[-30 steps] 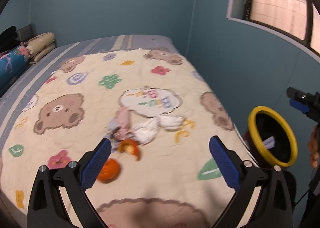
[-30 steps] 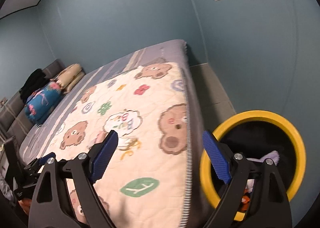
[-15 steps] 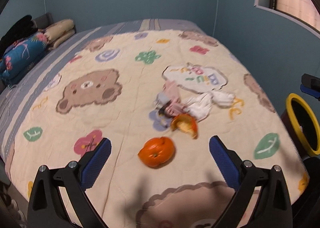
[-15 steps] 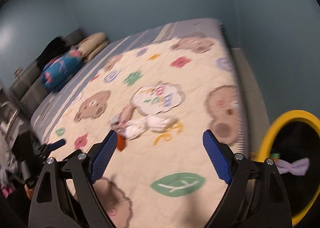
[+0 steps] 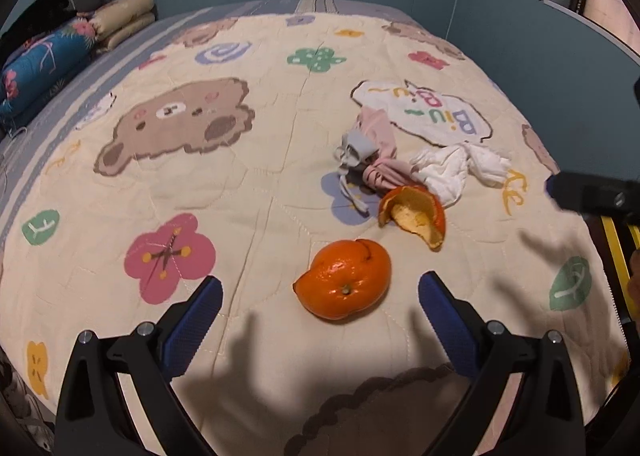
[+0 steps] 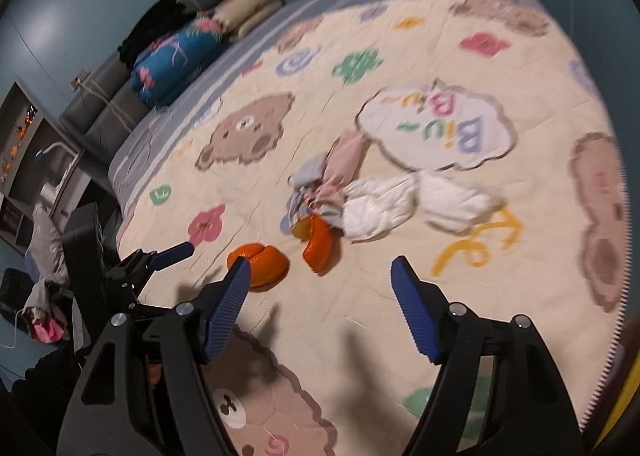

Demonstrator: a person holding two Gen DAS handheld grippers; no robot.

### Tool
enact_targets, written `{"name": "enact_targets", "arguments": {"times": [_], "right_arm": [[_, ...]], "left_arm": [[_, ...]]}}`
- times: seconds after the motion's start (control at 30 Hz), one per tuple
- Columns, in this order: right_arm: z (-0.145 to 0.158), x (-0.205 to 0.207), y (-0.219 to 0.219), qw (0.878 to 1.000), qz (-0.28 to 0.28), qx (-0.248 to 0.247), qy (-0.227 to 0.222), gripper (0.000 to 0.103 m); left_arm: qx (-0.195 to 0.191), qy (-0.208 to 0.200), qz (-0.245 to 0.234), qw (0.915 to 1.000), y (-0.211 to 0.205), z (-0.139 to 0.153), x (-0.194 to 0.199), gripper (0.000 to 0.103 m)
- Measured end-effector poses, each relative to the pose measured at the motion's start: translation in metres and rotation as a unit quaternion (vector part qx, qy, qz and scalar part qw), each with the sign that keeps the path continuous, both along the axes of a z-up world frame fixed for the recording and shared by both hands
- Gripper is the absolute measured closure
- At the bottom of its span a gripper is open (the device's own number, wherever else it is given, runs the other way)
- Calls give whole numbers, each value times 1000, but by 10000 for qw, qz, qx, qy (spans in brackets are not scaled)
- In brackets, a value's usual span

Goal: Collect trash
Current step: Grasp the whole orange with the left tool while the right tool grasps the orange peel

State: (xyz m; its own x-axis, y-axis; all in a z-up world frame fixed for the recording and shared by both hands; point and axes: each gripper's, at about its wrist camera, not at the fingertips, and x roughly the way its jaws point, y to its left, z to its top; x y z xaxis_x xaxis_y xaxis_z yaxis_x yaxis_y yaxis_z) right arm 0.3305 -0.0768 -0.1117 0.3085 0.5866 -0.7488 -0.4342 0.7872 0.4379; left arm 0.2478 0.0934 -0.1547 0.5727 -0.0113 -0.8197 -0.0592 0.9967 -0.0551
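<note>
An orange peel piece shaped like a whole fruit [image 5: 344, 279] lies on the bed quilt [image 5: 248, 191] just ahead of my left gripper [image 5: 320, 296], which is open and empty. A second curled peel [image 5: 416, 213] lies beyond it, beside crumpled white tissue [image 5: 460, 167] and a pink and grey rag bundle [image 5: 372, 151]. My right gripper [image 6: 320, 288] is open and empty, above the quilt near both peels [image 6: 258, 266] [image 6: 318, 246] and the tissue [image 6: 412, 203]. The left gripper's fingers [image 6: 172, 254] show in the right wrist view.
The yellow bin rim [image 5: 616, 256] peeks past the bed's right edge. Pillows and a blue bolster [image 5: 44, 59] lie at the bed's far left end. Blue walls stand behind and to the right. Shelves and clutter [image 6: 36, 191] stand left of the bed.
Both grippers swung away from the yellow bin toward the trash on the quilt and moved closer. The round peel now lies between the left gripper's fingers' line of view.
</note>
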Motion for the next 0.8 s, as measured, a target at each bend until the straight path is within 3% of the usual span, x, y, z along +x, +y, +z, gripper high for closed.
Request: {"name": "enact_targets", "arguments": {"times": [0.13,0.53,0.8], "right_arm": [[-22,14,21,9992,153,-43,364,40],[-59,40,53,9967,228,-229,739,48],[-78,51,53,9953,15,-210,950,70]], "left_arm": [[-137,122,90,9998,6,-9,7,8],[-609,244,209,9976,17,-21,19,17],[-669,259,-111,9974,6,-24,22,41]]}}
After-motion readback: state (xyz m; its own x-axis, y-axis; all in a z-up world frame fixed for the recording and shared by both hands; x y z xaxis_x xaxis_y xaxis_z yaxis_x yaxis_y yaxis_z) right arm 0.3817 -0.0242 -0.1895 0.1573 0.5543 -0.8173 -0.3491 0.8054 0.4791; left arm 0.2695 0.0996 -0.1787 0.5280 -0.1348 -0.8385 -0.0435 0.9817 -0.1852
